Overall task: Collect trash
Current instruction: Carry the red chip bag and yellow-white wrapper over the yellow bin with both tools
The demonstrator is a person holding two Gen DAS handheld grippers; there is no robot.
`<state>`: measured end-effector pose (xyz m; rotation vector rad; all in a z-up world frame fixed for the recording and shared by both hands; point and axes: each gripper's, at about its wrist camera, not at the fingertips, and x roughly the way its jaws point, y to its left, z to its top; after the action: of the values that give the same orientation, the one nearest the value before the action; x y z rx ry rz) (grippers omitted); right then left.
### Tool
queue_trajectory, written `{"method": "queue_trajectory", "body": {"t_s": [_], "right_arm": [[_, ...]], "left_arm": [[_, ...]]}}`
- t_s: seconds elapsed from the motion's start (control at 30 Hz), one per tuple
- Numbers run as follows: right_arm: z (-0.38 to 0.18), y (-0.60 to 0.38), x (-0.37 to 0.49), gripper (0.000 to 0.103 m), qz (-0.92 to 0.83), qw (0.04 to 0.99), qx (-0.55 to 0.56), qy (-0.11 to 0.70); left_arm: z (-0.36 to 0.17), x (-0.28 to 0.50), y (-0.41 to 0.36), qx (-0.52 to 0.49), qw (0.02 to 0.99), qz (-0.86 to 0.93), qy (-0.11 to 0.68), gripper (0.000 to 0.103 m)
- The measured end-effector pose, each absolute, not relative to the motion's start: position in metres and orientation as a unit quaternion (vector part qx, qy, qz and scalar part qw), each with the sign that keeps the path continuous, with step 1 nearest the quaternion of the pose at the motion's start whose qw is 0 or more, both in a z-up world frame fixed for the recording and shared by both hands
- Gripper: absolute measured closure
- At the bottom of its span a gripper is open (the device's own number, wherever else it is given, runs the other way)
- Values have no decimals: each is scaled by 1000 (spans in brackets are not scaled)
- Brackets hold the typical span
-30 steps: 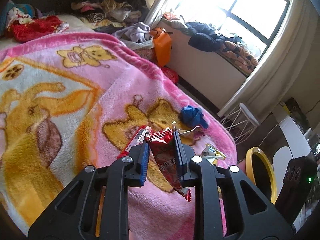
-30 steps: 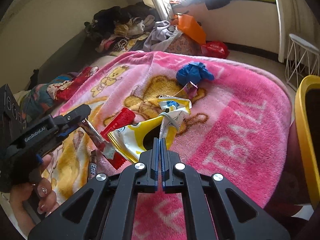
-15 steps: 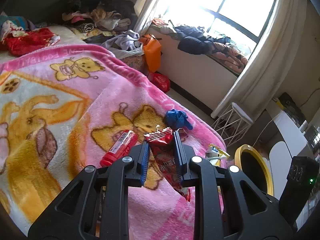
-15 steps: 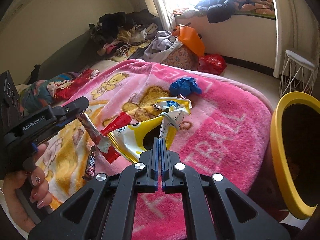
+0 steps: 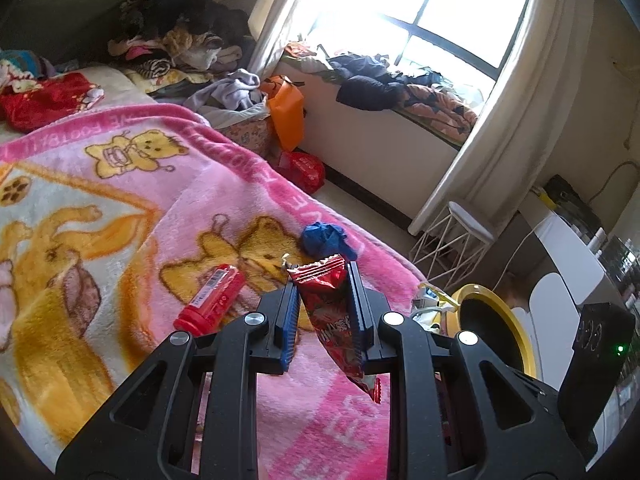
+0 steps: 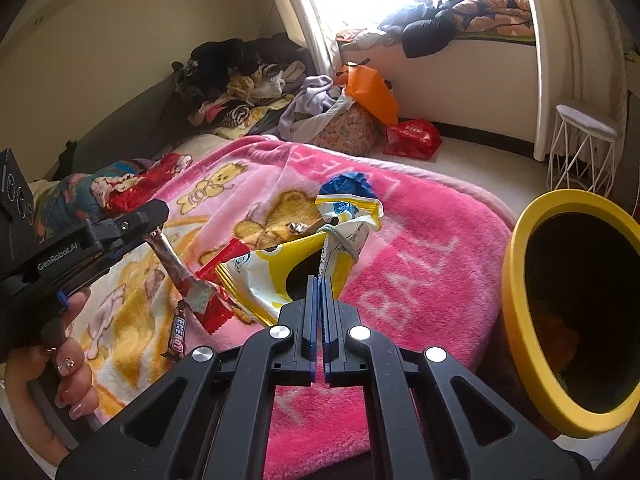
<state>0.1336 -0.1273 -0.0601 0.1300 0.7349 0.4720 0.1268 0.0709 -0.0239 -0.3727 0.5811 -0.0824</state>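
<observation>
A bedroom scene, seen from 2 handheld grippers over a bed covered by a pink teddy-bear blanket (image 5: 132, 184). The left gripper (image 5: 323, 276) was clenched on a red snack wrapper (image 5: 332, 312), which hung crumpled between its blue pads, lifted clear of the blanket. The right gripper (image 6: 319, 280) had its jaws pressed together on the edge of a yellow and white snack bag (image 6: 280, 272), whose open mouth sagged toward the blanket below.

On the blanket lay more rubbish: a red tube-shaped packet (image 5: 210, 302) to the left of the left gripper, and a crumpled blue wad (image 5: 326, 240) farther off, near the blanket's far edge. In the right wrist view a small dark candy wrapper (image 6: 178, 336) showed near the hanging red wrapper; whether it hung or lay there was unclear.

At the right, beside the bed, stood a yellow-rimmed bin (image 6: 520, 320) with a dark inside. A person's hand (image 6: 60, 376) with painted nails gripped the left gripper's handle. Heaps of clothes (image 5: 188, 44) filled the far corner under the bright window (image 5: 420, 20).
</observation>
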Motion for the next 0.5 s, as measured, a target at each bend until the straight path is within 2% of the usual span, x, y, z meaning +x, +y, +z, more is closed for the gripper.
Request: {"method": "queue_trajectory", "body": {"t_s": [0.5], "right_arm": [[-46, -174, 132, 101, 187, 921, 85, 330]], "left_arm": [[-11, 122, 32, -158, 944, -79, 279, 86]]}}
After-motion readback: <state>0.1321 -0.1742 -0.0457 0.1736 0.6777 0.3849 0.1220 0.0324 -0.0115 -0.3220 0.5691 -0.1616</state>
